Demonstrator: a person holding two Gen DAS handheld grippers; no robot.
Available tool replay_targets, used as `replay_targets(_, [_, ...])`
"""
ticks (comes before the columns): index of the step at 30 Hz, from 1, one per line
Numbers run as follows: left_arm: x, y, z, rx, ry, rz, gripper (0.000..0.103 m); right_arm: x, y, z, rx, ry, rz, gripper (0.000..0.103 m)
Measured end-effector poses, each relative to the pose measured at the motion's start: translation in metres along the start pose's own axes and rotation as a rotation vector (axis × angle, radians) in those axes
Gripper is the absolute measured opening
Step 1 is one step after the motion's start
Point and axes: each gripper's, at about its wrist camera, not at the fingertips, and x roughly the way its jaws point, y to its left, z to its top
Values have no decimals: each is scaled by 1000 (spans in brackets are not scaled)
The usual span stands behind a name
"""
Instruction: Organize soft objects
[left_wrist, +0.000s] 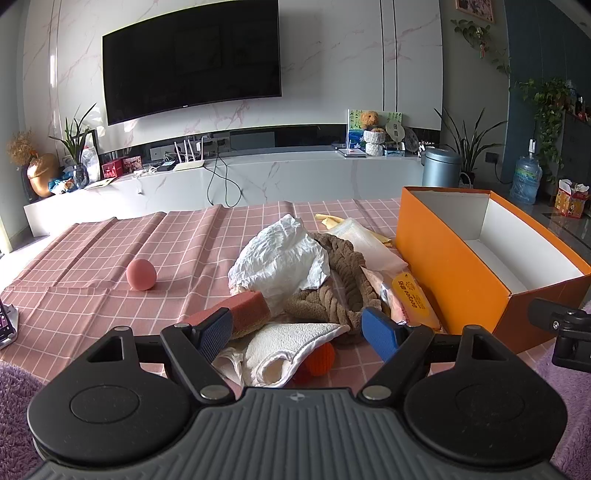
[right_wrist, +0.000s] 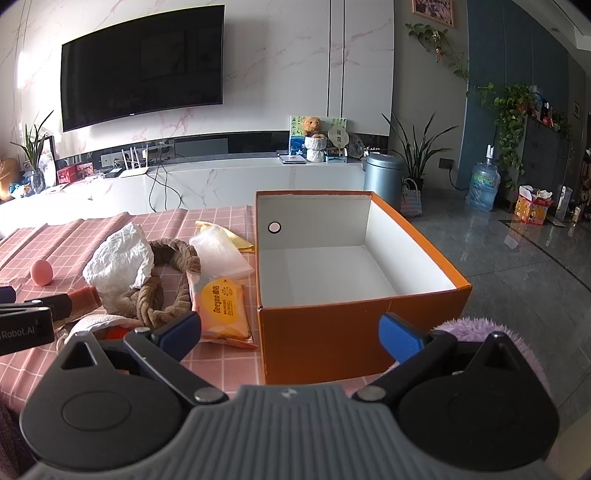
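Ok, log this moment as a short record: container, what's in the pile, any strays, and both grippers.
container: orange box, open, white inside, nothing visible in it
pile: beside the box on the pink checked tablecloth: crumpled white paper, brown braided plush ring, sponge, white towel, orange wet-wipes pack, orange ball partly under the towel
stray: pink ball, alone, left of the pile
left gripper: open, holding nothing, over the towel
right gripper: open, holding nothing, facing the box
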Motion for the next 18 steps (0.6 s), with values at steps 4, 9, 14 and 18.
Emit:
replay_targets(4, [0,0,0,1,0,-1,93,0,0,0,1,0,-1,101])
replay_targets(9, [0,0,-1,-1,2,-4,93,1,0,-1,0,2,1,101])
replay_targets(14, [1,3,-3,-5,1,-6,91,0,4,1,-16,-15,28,101])
replay_targets(18, [2,14,-3,-16,15,-27,87,2,11,4,-47,-28,61,101])
